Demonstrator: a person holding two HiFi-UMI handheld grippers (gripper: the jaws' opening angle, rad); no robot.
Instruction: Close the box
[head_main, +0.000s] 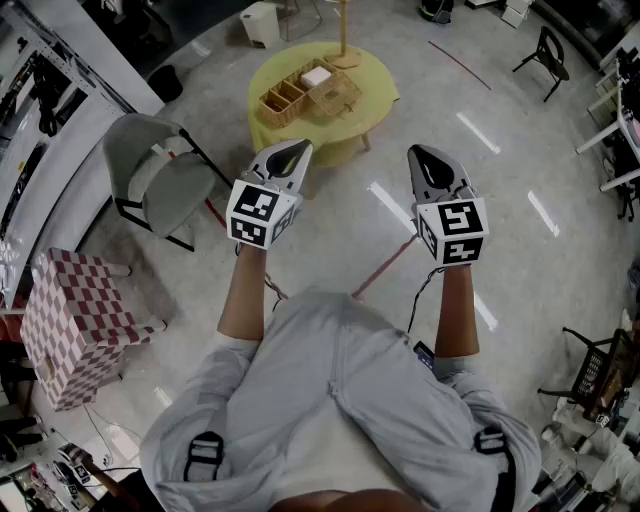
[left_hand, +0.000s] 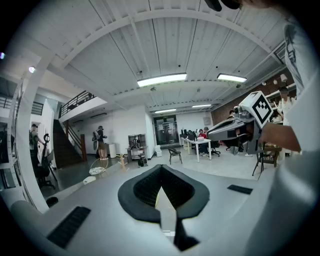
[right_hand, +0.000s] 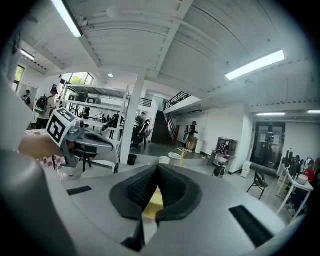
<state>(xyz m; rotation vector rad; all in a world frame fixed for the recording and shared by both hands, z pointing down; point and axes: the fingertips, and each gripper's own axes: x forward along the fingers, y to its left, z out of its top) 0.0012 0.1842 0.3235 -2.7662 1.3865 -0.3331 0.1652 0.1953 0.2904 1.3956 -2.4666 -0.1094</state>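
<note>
A woven box (head_main: 336, 94) stands on a round yellow table (head_main: 375, 100) ahead of me, with something white (head_main: 317, 75) just behind it and a woven divided tray (head_main: 281, 101) to its left. My left gripper (head_main: 297, 151) and right gripper (head_main: 418, 154) hang side by side in the air, well short of the table, both pointing at it. In the left gripper view the left gripper (left_hand: 161, 170) is shut with nothing in it. The right gripper (right_hand: 157, 168) is shut and empty too. Neither gripper view shows the box.
A grey folding chair (head_main: 158, 182) stands left of the table, with a red-and-white checkered cube (head_main: 72, 322) further left. A thin wooden stand (head_main: 345, 30) rises at the table's back edge. A white bin (head_main: 262, 22) and a black chair (head_main: 548, 55) are far off.
</note>
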